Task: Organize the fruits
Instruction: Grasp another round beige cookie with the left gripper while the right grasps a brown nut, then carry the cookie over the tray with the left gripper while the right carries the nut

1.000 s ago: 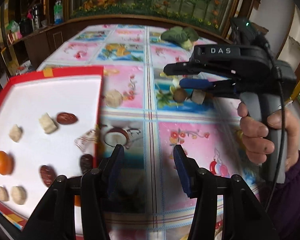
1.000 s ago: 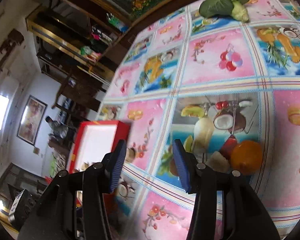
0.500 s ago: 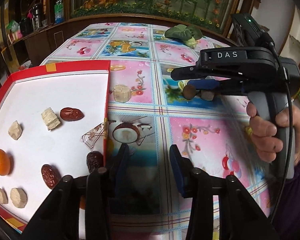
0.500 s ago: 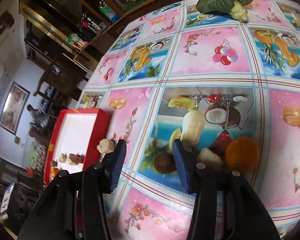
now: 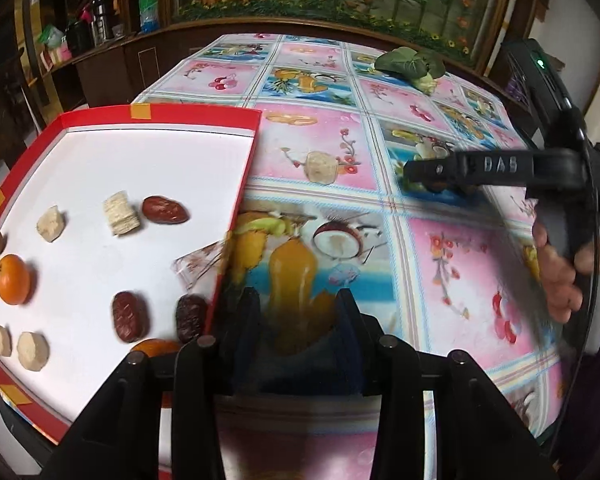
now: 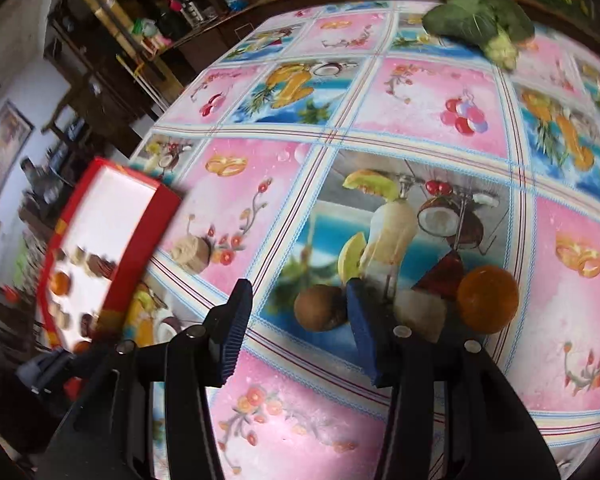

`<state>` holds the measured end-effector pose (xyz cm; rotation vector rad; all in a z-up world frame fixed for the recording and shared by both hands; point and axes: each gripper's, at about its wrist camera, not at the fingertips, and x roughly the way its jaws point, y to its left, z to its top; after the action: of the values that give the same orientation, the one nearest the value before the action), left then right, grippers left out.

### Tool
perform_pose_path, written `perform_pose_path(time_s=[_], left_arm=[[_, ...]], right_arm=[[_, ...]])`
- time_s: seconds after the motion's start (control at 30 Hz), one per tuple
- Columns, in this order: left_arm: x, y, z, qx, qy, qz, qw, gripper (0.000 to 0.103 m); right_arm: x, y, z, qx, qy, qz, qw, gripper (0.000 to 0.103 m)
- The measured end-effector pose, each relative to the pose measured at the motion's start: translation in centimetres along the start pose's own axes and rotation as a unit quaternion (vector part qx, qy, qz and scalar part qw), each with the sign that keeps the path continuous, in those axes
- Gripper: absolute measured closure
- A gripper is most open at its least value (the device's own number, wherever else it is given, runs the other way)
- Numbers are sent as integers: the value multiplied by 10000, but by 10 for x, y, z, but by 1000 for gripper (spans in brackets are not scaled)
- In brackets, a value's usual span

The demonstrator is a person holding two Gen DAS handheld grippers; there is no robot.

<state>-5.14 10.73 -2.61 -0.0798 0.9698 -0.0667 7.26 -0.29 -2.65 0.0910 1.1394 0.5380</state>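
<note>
Fruits: dates (image 5: pixel 165 210), orange (image 5: pixel 12 279) lie in red tray (image 5: pixel 196 113).

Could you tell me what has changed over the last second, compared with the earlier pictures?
The right tool has come down closer to the brown round fruit on the tablecloth, which now sits between its open fingers; nothing is gripped yet. The left tool stays open and empty beside the red tray. The fruits in the tray, the orange and the pale chunk on the cloth lie as before.
</note>
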Motion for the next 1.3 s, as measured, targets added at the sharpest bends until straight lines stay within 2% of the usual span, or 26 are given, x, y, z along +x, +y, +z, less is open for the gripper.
perform_pose_path(time_s=[0.1,0.2,0.23,0.43,0.63,0.77,0.87,1.1,1.3], left_arm=[[7,-13,11,96,-65,-33,9999,63],[21,-21,25,91,-66,-3,9999,63],[25,-22,30,66,-77,-15,9999,63],[51,-23,57,-74,-135,409,9990,63],[59,-27,66,2,-193,529,9984,63],[61,-32,67,88,-276,584,9979,65],[61,-33,67,105,-327,565,9978,78],[54,-36,63,129,-419,589,9973,78],[6,-41,50,185,-920,509,9943,78]], right_arm=[[2,8,-3,-301,-70,-275,9991,54],[4,13,-5,-523,-153,-717,9959,70],[4,12,-5,-514,-167,-736,9958,74],[-2,-5,0,-36,-121,-272,9996,77],[-3,-29,3,765,-3,465,9960,76],[-3,-27,3,843,-2,526,9951,76],[-3,-27,4,860,7,545,9948,76],[-7,-23,5,822,-58,686,9942,76],[-15,-14,5,722,-259,816,9937,76]])
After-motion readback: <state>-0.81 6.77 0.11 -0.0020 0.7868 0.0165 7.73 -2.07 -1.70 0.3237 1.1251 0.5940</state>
